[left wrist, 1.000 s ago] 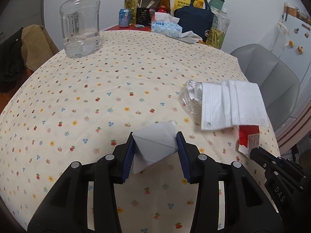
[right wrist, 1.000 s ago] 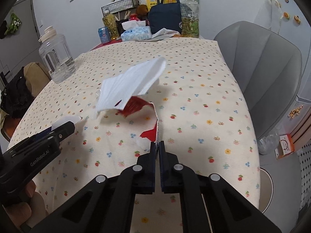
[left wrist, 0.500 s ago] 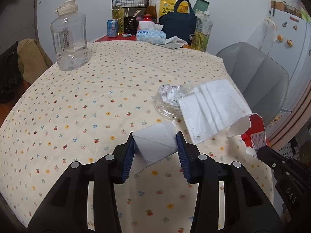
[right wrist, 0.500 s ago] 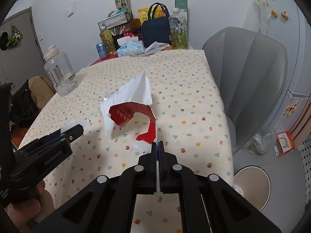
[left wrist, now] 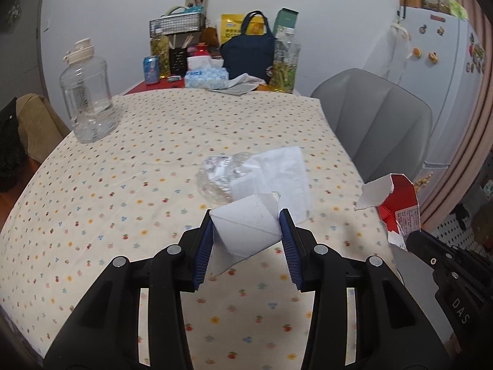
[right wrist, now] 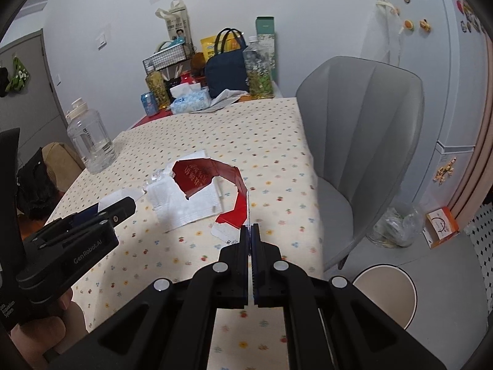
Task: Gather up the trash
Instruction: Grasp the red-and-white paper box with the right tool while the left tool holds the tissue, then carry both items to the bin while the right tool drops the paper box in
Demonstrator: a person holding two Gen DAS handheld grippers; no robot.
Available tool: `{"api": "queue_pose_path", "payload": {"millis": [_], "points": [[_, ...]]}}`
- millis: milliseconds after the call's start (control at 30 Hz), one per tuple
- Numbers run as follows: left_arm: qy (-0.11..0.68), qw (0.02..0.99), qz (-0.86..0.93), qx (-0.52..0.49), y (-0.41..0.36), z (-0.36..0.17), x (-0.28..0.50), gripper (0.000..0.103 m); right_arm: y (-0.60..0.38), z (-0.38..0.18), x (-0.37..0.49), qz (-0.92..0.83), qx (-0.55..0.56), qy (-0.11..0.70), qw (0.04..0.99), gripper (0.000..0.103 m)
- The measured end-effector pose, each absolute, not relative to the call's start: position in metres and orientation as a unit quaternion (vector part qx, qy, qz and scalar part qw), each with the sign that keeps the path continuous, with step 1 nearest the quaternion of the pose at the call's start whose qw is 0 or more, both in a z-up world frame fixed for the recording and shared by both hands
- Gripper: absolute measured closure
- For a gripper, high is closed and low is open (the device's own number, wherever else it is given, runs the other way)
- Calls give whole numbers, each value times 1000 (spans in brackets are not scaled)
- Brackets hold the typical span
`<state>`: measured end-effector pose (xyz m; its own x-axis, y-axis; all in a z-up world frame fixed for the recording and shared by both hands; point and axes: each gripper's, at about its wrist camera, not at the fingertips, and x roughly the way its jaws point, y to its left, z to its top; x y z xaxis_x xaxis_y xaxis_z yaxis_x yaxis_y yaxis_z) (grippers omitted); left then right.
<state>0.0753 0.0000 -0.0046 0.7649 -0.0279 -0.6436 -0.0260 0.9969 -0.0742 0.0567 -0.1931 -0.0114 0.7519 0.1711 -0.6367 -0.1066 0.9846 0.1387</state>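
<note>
Both held scraps (left wrist: 246, 231) higher above tablecloth (left wrist: 123, 185)

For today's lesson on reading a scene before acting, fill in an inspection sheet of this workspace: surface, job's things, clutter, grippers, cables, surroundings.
Surface: table with a floral tablecloth.
Job's things: folded white paper held in the left gripper; torn red packet held in the right gripper; white mask and crumpled clear plastic lying on the cloth, touching.
Clutter: water jug, tissue box, navy bag, drink can, all at the far side.
Grippers: left gripper shut on the paper; right gripper shut on the packet's edge.
Cables: nothing seen.
Surroundings: grey chair, round bin on the floor, fridge with magnets.
</note>
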Motion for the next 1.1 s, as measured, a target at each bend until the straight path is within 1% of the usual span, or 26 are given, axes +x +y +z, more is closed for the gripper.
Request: {"api": "queue_pose_path", "payload": {"millis": [533, 1100], "points": [[331, 941, -72, 19, -98, 10, 83, 61, -285, -1, 35, -3, 89, 319, 944, 100], [348, 924, -137, 77, -204, -9, 103, 61, -381, -26, 31, -84, 142, 331, 929, 100]]}}
